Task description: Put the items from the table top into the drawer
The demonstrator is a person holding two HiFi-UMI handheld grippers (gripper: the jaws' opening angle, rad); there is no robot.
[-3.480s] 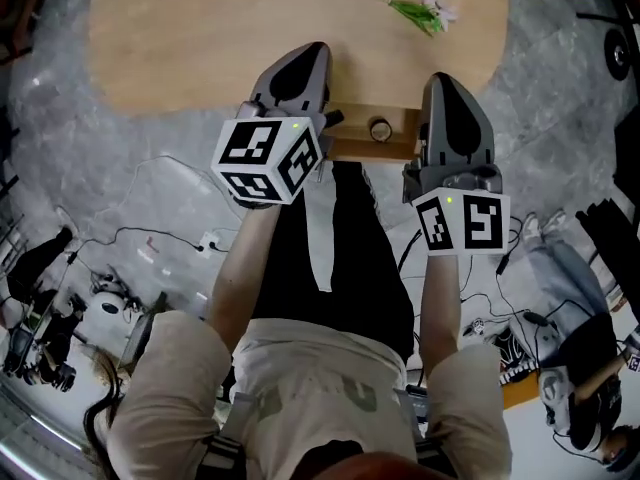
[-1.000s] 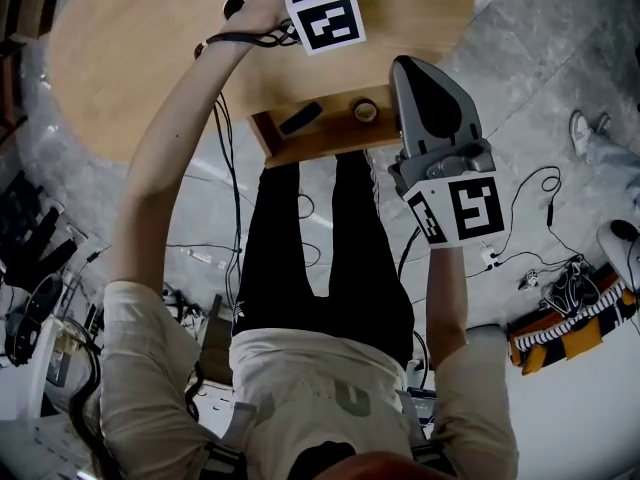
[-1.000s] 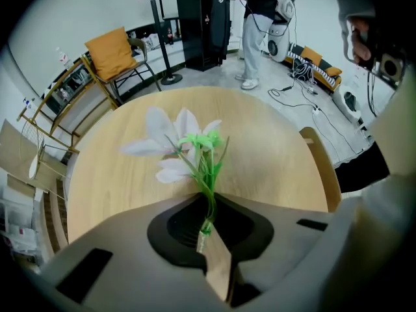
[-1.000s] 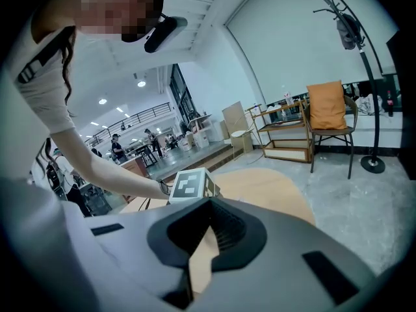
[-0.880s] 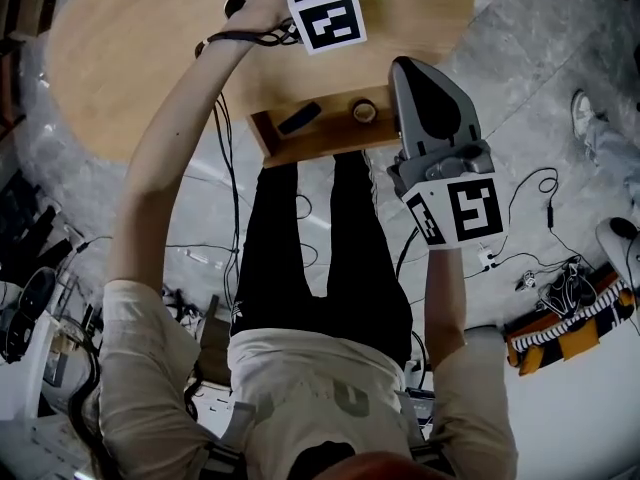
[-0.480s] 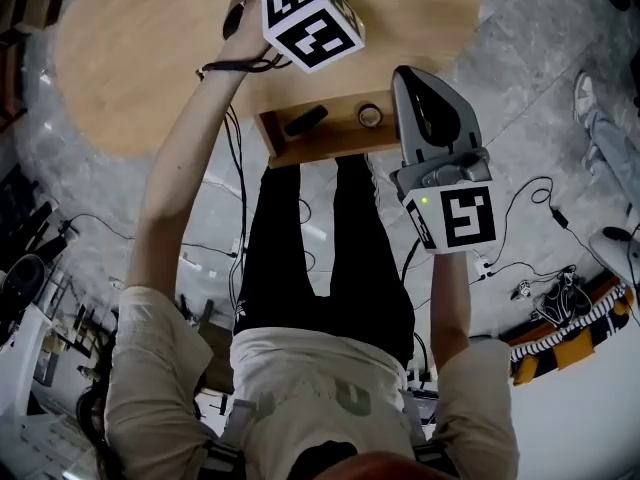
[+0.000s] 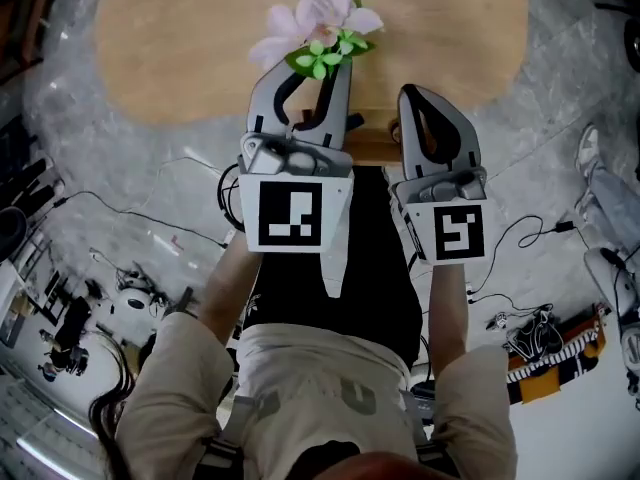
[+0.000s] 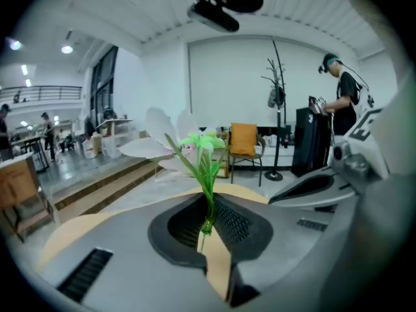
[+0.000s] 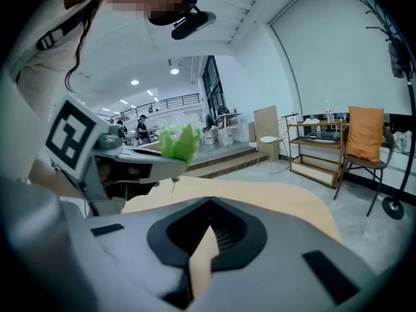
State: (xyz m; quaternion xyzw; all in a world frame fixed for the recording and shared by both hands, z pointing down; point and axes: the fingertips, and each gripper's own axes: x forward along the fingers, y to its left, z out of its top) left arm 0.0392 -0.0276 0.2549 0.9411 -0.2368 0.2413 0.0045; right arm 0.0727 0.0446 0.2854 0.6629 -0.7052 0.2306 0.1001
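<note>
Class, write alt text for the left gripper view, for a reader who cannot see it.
The left gripper, jaws closed, holds an artificial flower by its green stem, pale petals up. Beyond lie a wooden table and a bright room with an orange chair and a person standing at right.

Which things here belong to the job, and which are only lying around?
Job: flower, held by the left gripper; table; drawer; right gripper.
Lying about: floor cables; orange chair; coat stand.
</note>
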